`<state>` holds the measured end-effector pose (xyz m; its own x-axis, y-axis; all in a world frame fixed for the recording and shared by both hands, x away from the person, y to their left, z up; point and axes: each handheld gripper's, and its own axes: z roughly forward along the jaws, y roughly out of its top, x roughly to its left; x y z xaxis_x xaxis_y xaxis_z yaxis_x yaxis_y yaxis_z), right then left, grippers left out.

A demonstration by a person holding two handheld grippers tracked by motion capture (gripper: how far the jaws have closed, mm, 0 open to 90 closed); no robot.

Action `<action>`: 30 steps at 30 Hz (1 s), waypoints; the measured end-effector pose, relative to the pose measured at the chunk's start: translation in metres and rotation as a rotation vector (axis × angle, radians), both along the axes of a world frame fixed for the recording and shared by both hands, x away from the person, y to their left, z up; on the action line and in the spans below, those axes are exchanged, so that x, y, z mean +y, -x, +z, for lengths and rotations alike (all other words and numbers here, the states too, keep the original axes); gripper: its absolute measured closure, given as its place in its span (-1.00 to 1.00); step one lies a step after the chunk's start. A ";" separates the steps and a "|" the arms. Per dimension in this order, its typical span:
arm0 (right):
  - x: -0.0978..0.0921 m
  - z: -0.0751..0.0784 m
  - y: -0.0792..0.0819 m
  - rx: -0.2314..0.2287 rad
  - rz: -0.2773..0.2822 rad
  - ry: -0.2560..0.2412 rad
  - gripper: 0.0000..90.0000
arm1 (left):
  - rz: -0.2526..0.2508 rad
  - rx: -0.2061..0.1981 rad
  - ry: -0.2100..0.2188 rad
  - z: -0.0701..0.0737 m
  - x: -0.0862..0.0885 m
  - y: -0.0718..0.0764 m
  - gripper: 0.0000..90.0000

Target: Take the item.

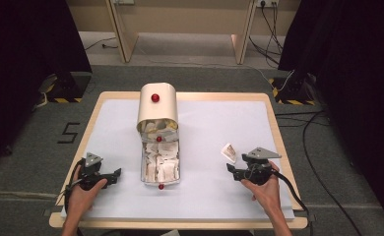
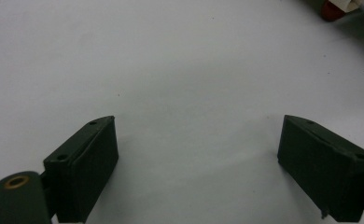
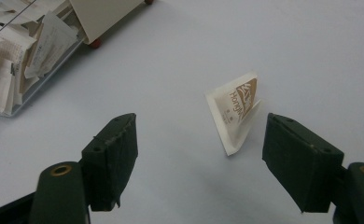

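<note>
A cream box with a red knob (image 1: 156, 110) stands at mid-table, its clear drawer (image 1: 160, 164) pulled out toward me and full of paper sachets (image 3: 12, 60). One white and brown sachet (image 1: 229, 152) (image 3: 236, 111) lies alone on the white mat, just ahead of my right gripper (image 1: 232, 170) (image 3: 201, 154). That gripper is open, with the sachet a little beyond its jaws. My left gripper (image 1: 115, 175) (image 2: 196, 158) rests open on the mat left of the drawer, nothing between its jaws.
The white mat (image 1: 205, 196) covers a wooden table (image 1: 273, 118). A red foot of the box (image 2: 332, 10) shows at the top right of the left gripper view. Cables (image 1: 308, 147) trail on the floor at right; black stands (image 1: 67, 86) sit beyond the table's corners.
</note>
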<state>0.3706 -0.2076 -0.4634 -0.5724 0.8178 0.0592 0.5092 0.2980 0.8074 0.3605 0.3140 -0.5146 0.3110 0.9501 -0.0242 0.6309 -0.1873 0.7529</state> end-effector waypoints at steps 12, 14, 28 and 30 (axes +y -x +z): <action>0.005 -0.004 0.010 -0.008 0.033 0.013 -0.53 | 0.002 -0.002 0.003 0.000 0.000 0.000 -0.75; 0.006 -0.004 0.012 -0.008 0.038 0.019 -0.55 | 0.002 -0.002 0.003 0.000 0.000 0.000 -0.75; 0.010 -0.010 0.023 0.000 0.070 0.072 -0.56 | 0.000 0.000 0.000 0.000 0.000 0.000 -0.75; 0.011 -0.011 0.025 -0.002 0.076 0.078 -0.56 | 0.002 -0.002 0.003 0.000 0.000 0.000 -0.75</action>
